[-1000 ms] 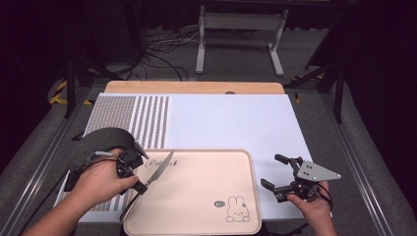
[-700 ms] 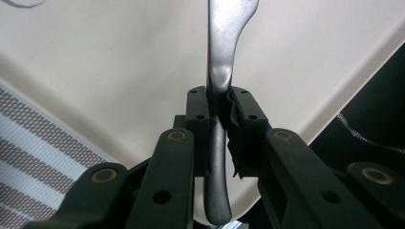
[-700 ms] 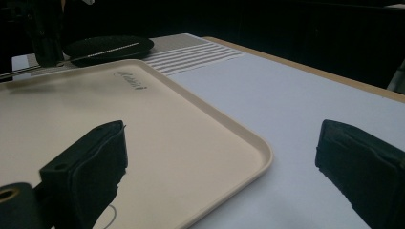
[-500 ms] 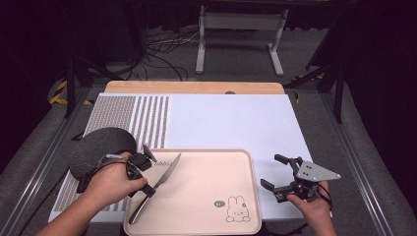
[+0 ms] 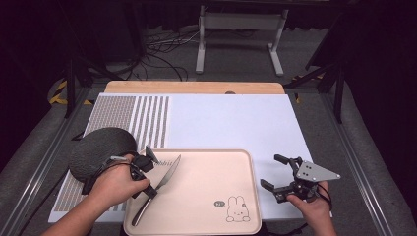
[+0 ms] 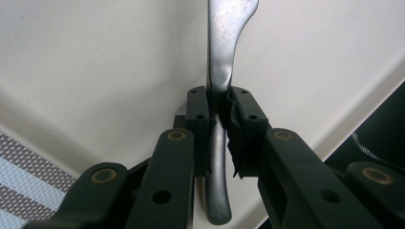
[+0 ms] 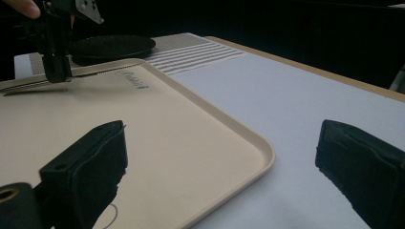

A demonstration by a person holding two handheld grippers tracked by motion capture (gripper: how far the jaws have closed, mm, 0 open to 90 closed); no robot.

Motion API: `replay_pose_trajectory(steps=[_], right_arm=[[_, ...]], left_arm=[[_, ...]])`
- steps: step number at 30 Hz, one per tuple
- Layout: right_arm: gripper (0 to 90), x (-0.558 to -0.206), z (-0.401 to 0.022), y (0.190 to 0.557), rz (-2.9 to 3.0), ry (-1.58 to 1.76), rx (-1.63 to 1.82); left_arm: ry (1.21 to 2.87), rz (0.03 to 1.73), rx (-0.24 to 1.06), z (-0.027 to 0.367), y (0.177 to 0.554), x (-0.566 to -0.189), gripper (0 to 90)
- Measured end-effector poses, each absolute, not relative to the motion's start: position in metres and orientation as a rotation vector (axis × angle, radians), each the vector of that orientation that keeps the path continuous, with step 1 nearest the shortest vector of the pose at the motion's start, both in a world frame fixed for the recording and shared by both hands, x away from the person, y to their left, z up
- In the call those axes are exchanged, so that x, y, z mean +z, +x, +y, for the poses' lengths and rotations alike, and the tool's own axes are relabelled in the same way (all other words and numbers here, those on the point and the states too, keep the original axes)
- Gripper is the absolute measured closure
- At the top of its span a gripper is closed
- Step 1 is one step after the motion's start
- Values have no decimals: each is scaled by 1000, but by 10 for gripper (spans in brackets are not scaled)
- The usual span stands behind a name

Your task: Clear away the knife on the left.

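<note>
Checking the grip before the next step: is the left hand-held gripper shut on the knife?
Shut. The left hand-held gripper has both jaws pressed against the knife handle, over the tray.

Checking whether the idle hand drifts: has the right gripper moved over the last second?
No. In the high view the right gripper sits at the same spot beside the tray's right edge, jaws open.

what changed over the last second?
The left claw, shut on the knife, carried it rightward from the tray's left edge to over the tray. The right claw stayed open beside the tray's right edge; the dark round plate did not move.
</note>
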State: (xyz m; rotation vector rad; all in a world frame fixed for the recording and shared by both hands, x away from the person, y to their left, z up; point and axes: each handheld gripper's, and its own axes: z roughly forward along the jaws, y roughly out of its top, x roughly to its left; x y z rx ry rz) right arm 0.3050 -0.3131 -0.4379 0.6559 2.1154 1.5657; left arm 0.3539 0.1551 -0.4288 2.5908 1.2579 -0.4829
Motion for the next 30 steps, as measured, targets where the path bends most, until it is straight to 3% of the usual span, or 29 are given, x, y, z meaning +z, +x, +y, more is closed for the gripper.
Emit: replay_pose_trajectory(steps=[30], right_arm=[[41,-439,-313,306,2119,657,1570]], left_arm=[[2606,1305,-499,155,360,-442,797]])
